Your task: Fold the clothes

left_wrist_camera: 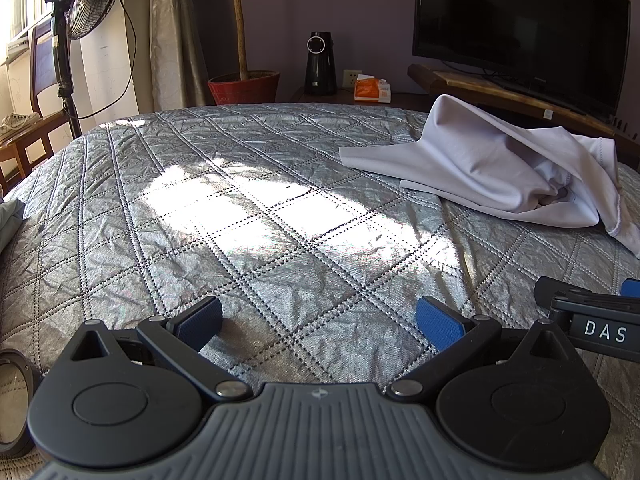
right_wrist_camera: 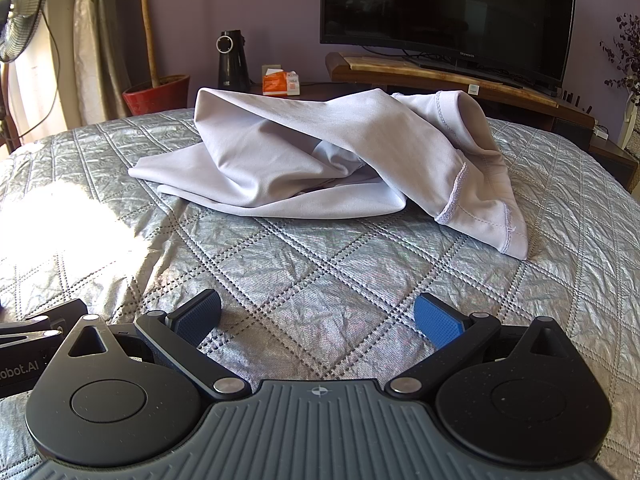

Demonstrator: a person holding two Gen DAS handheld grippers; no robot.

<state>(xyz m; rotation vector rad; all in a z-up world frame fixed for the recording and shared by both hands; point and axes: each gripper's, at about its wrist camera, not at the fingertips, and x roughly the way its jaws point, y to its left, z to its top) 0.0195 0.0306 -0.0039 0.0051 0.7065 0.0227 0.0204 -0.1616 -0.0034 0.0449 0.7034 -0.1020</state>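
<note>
Right wrist: right gripper (right_wrist_camera: 318, 320) fingers spread, empty; left gripper (left_wrist_camera: 320, 320) likewise; crumpled garment (right_wrist_camera: 320, 160) on bedspread (right_wrist_camera: 320, 280).

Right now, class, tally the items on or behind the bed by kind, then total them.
Pale lilac garment: 1
Television: 1
Standing fan: 1
Red plant pot: 1
Orange tissue box: 1
Black appliance: 1
Total: 6

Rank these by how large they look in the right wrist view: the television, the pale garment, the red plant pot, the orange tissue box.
1. Pale garment
2. Television
3. Red plant pot
4. Orange tissue box

The garment lies nearest, which enlarges it.
</note>
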